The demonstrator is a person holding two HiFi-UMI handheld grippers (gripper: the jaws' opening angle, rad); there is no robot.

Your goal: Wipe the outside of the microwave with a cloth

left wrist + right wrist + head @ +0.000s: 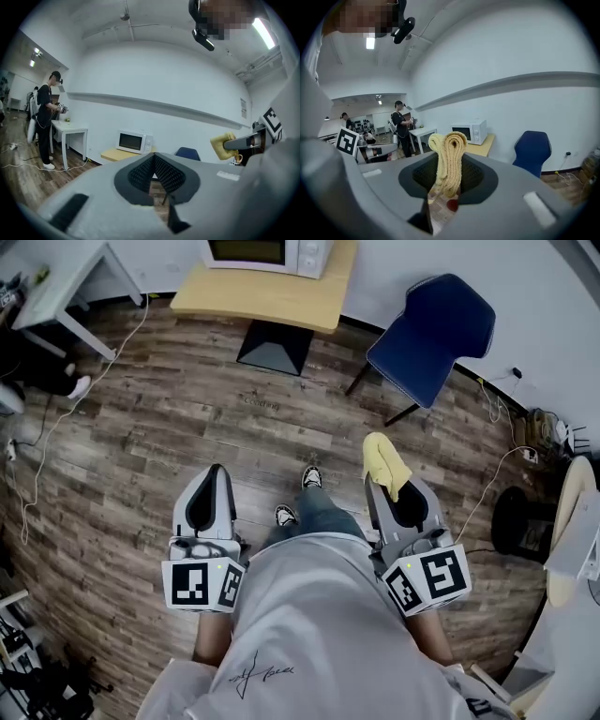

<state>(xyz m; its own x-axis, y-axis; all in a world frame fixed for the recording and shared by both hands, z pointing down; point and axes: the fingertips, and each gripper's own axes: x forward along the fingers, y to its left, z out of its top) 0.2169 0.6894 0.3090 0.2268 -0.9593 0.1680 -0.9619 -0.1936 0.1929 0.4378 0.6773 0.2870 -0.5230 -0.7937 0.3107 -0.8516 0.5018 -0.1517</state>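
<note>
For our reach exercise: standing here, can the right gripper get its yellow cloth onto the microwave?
Probably not yet: open floor separates the right gripper, shut on the cloth, from the microwave on its table; nothing blocks the way.

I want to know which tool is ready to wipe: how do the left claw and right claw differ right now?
The right claw is shut on a yellow cloth; the left claw is shut on nothing. From the head view, the right claw angles slightly inward, the left claw points nearly straight ahead. Both face the microwave.
</note>
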